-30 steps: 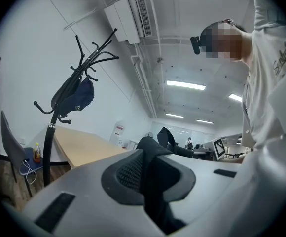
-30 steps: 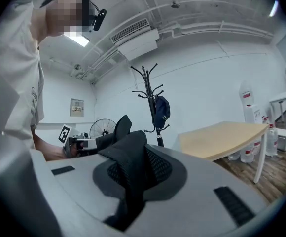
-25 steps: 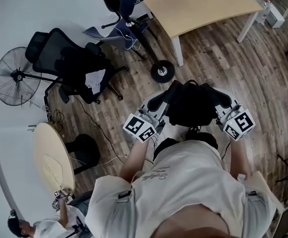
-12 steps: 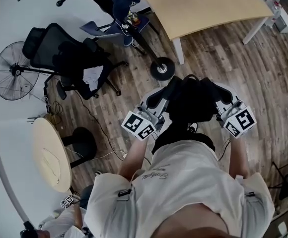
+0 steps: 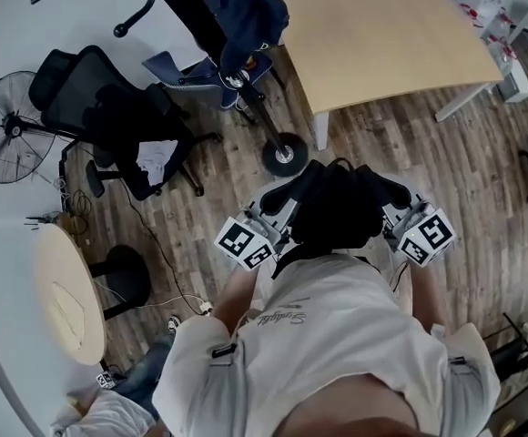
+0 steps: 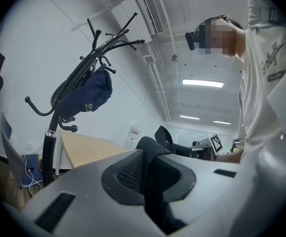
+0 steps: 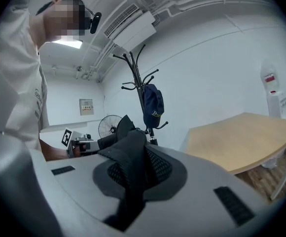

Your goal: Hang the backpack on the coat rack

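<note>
Matt cloth backpack (image 5: pixel 337 209), wood-plank floor (image 5: pixel 492 176)

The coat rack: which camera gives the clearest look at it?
The left gripper view: the coat rack stands large, hooks and pole plain against the wall. The right gripper view shows it smaller and farther off. The head view looks down on it, foreshortened.

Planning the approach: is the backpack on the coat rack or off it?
Off. The backpack hangs by its straps from the left gripper and right gripper, short of the coat rack.
</note>
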A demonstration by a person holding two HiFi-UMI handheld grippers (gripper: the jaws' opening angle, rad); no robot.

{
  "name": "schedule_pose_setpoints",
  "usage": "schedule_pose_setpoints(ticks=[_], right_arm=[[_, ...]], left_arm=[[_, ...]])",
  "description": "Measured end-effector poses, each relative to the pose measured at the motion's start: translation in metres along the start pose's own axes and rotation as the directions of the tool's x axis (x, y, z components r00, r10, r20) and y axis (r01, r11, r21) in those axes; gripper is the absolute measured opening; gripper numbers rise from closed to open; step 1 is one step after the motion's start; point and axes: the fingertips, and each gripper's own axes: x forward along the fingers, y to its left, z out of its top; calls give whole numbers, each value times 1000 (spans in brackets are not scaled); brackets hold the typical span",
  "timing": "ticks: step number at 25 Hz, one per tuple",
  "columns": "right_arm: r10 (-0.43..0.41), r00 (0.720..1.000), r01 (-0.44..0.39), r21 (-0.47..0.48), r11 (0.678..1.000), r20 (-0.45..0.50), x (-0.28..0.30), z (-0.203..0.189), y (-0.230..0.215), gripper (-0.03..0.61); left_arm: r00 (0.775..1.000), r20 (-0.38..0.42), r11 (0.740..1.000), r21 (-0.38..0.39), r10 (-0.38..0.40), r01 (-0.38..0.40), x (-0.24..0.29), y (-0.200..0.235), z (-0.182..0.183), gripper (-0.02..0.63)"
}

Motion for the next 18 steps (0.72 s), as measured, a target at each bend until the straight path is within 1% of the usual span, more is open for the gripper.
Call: schedule_pose_setpoints(ticks=[6,9,12,18], right_arm=[[57,998,-57,1,998,-27,48,14,-25,25],[80,996,-80,-24,996,-26,74,23,-41,25],[109,994,-110,-41,993,-26,98,27,-47,25],[182,983,-183,-36,982,-20,140,31,-57,25]], left_arm=[[998,33,999,20,46,-46,12,42,18,40],[996,61,997,36,61,-63,21,61,28,40],[992,72,994,34,102,-104,20,80,35,40],[979,66,980,38,192,-194,15,108,45,40]])
